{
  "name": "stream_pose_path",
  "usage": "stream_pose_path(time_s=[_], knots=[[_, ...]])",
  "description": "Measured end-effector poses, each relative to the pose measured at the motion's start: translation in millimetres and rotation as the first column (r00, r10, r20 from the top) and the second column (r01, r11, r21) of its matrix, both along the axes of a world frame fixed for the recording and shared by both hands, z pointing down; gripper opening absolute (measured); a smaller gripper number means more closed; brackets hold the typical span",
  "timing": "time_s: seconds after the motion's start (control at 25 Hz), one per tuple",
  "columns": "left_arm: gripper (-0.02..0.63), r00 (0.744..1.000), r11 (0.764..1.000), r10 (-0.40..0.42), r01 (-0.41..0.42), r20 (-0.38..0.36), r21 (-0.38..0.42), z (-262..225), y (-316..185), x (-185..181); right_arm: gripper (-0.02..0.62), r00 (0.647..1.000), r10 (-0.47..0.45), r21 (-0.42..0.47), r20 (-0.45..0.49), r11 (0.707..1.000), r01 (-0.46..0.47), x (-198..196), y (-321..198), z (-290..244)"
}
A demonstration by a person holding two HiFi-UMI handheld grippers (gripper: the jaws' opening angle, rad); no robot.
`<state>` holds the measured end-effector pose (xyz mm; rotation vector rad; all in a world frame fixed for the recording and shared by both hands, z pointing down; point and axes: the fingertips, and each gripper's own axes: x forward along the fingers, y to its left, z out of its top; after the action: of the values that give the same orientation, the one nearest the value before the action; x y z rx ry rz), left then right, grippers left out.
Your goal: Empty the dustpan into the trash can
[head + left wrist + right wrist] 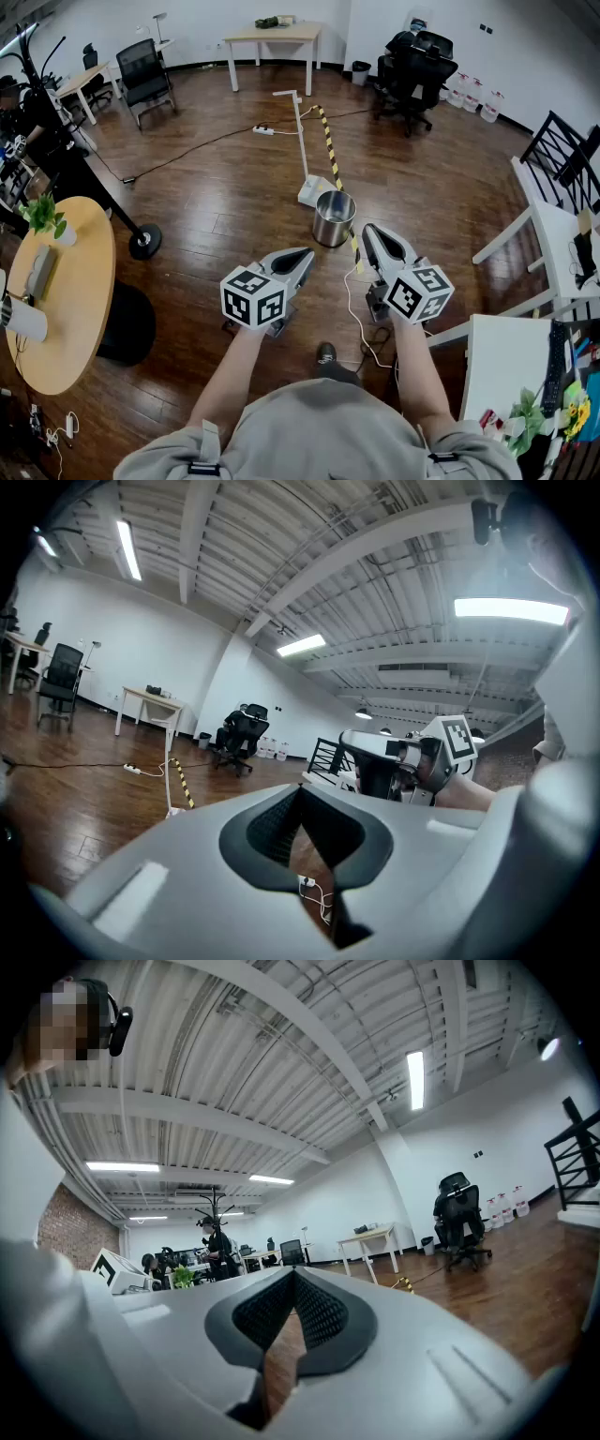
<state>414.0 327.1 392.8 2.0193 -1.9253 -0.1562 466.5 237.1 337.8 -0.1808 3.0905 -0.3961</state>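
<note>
Head view: trash can (334,217) ahead, between left gripper (302,253), right gripper (370,231).

Dustpan (312,191) partly hidden behind trash can (334,217); can's contents indiscernible.

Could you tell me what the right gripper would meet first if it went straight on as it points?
Probably nothing nearby: the right gripper points level, higher than the trash can on the floor; its way looks free to the far desks.
</note>
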Motion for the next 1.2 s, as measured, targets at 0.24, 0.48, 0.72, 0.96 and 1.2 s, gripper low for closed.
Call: stream_pose_path(time_s=[0.24, 0.48, 0.72, 0.96, 1.2], knots=[[-0.02, 0.999, 0.999, -0.041, 0.041, 0.0, -0.028, 9, -59, -26, -0.003, 0.999, -0.041, -0.004, 0.007, 0.999, 0.041, -28, -62, 1], [-0.02, 0.993, 0.993, -0.115, 0.116, 0.02, -0.036, 12, -101, -72, -0.002, 0.993, -0.114, -0.026, 0.008, 0.993, 0.114, -76, -111, 9], [-0.02, 0.985, 0.983, -0.173, 0.174, 0.022, -0.066, 13, -122, -114, -0.003, 0.989, -0.149, -0.07, 0.007, 0.986, 0.149, -117, -144, 17], [-0.02, 0.985, 0.983, -0.17, 0.169, 0.003, -0.075, 26, -140, -169, -0.003, 0.989, -0.15, -0.079, -0.019, 0.986, 0.148, -170, -161, 32], [-0.02, 0.991, 0.99, -0.13, 0.13, -0.003, -0.057, 22, -137, -262, -0.003, 0.993, -0.116, -0.053, -0.035, 0.992, 0.114, -263, -154, 22]])
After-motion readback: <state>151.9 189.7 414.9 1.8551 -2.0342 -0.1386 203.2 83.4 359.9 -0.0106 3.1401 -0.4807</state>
